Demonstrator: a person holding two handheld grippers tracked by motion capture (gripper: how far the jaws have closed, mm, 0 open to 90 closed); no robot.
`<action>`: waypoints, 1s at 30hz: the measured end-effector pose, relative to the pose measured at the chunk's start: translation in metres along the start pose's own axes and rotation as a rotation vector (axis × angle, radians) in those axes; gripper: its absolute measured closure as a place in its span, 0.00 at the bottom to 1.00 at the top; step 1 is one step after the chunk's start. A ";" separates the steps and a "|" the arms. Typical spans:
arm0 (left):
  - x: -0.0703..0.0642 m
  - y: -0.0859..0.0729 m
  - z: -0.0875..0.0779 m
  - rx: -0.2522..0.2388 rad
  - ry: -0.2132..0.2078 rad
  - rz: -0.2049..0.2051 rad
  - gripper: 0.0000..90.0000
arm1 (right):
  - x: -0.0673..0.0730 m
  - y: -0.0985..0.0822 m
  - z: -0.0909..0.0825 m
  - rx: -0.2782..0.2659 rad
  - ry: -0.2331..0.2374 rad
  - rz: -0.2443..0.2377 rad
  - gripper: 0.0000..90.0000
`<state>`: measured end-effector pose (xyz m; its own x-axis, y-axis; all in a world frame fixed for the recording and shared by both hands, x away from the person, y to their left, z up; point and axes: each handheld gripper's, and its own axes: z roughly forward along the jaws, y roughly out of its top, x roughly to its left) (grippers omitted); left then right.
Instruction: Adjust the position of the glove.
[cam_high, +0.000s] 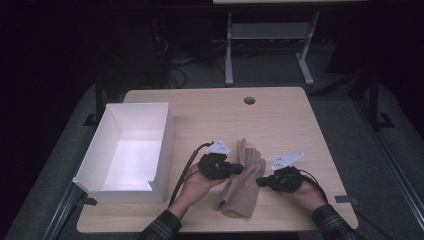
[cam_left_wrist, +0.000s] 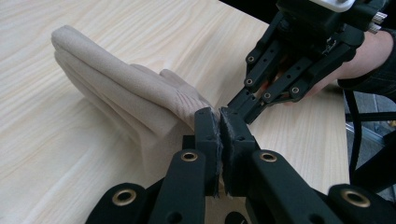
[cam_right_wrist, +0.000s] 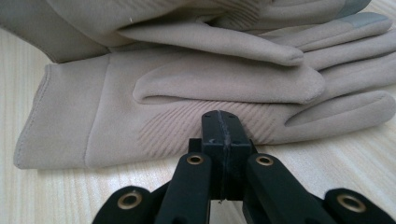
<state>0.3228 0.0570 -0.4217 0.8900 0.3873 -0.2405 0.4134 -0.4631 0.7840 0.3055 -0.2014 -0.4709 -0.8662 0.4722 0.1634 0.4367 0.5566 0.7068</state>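
Two beige gloves (cam_high: 245, 182) lie stacked on the wooden table (cam_high: 285, 125), fingers pointing away from the person. My left gripper (cam_high: 241, 169) comes in from the left, and in the left gripper view its jaws (cam_left_wrist: 219, 114) are shut, with their tips at the edge of the glove (cam_left_wrist: 126, 93). I cannot tell whether fabric is pinched between them. My right gripper (cam_high: 259, 181) comes in from the right. Its jaws (cam_right_wrist: 220, 116) are shut, and their tips rest against the palm edge of the lower glove (cam_right_wrist: 116, 126). The tips of the right gripper (cam_left_wrist: 238, 105) almost meet the left gripper's tips.
An open white box (cam_high: 166, 145) stands at the table's left side, close to the left forearm. A round cable hole (cam_high: 249, 100) sits near the far edge. Bare wood stretches behind and to the right of the gloves.
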 end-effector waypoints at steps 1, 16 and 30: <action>-0.001 0.000 0.001 0.001 -0.001 -0.003 0.96 | 0.000 0.000 0.000 0.000 -0.001 0.000 1.00; -0.015 0.001 0.038 0.065 -0.028 0.048 0.96 | 0.000 0.000 0.000 0.003 -0.005 -0.002 1.00; -0.017 -0.002 0.047 0.063 -0.055 0.030 0.83 | -0.008 -0.005 -0.013 -0.022 -0.042 0.029 0.91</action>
<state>0.3155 0.0140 -0.4458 0.9107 0.3287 -0.2502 0.3962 -0.5236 0.7543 0.3066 -0.2172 -0.4668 -0.8422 0.5165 0.1547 0.4552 0.5274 0.7174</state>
